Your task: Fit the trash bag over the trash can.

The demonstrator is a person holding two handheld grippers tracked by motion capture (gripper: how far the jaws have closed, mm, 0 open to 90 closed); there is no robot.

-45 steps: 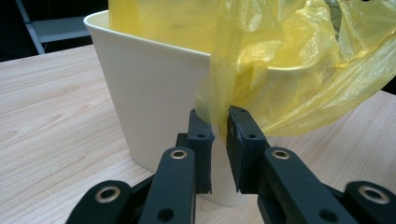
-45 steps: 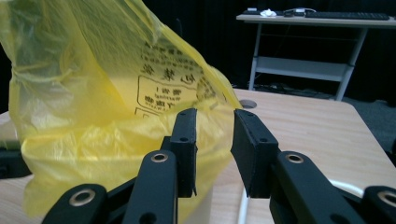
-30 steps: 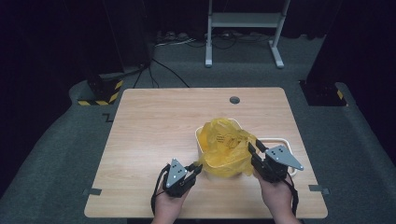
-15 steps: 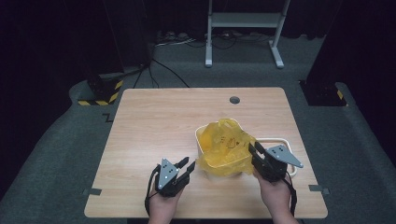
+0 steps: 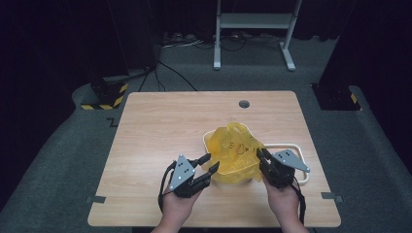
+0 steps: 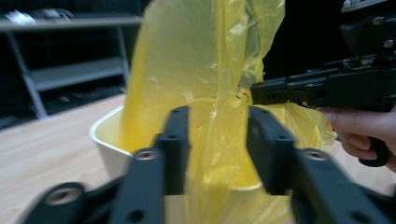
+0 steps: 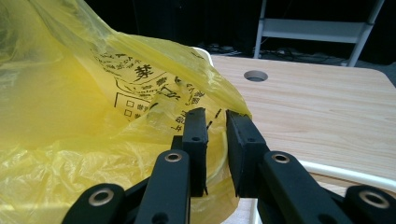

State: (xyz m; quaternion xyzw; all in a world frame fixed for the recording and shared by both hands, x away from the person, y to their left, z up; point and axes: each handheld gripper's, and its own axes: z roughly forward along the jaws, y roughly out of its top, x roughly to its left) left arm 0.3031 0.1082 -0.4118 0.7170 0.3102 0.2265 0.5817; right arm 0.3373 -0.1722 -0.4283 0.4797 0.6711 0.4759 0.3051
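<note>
Wooden table (image 5: pixel 160 131): yellow bag (image 7: pixel 70 116) bears black Chinese print.

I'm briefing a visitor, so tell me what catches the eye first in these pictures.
The bright yellow plastic bag stands out, draped in a white bin at the near right of the wooden table. The left gripper has its jaws apart around a fold of the bag at its near left edge, while the right gripper pinches the film at the bag's right edge.
</note>
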